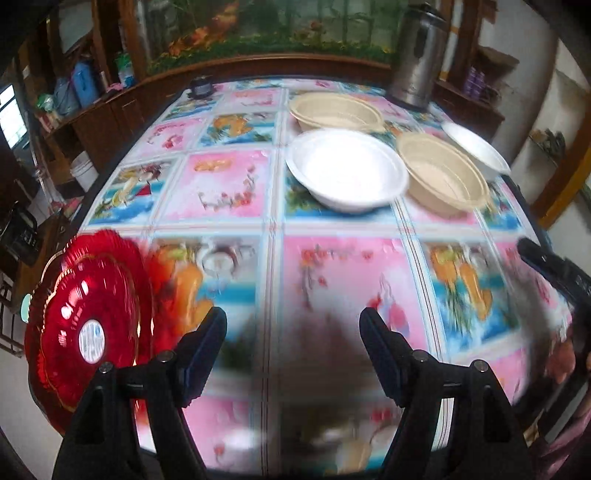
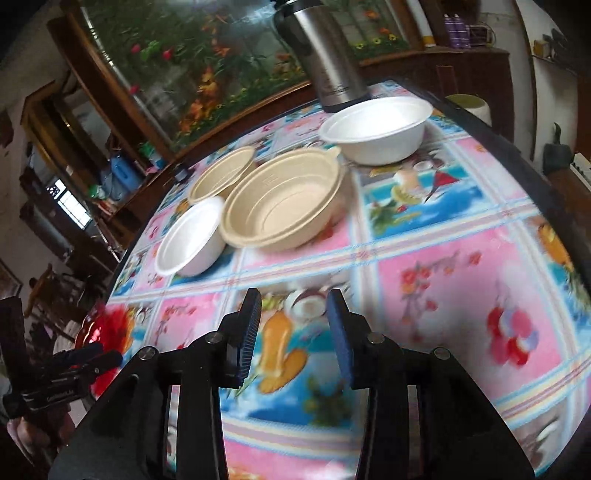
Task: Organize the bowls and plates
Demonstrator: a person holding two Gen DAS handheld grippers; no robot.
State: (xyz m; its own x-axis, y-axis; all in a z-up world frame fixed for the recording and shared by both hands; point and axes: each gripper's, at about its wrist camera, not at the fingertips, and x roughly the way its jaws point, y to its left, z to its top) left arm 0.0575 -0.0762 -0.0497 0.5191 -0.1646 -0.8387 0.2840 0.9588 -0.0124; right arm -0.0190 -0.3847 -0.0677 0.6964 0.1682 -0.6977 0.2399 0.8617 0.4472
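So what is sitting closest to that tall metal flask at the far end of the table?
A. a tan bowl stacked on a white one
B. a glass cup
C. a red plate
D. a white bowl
D: in the right wrist view a white bowl stands right beside the base of the metal flask, while the tan bowls lie nearer the camera.

We see lived-in home, dining room. Table (image 1: 221, 192) under glossy pink-and-blue picture cloth, bowls (image 1: 347, 170) set out on it. Steel thermos (image 1: 417, 55) at far right corner. Large flower painting (image 1: 258, 29) in wood frame along far wall. We note dark wood shelves (image 1: 85, 110) at left crowded with bottles (image 1: 83, 85), bucket (image 1: 83, 170) on floor beside.
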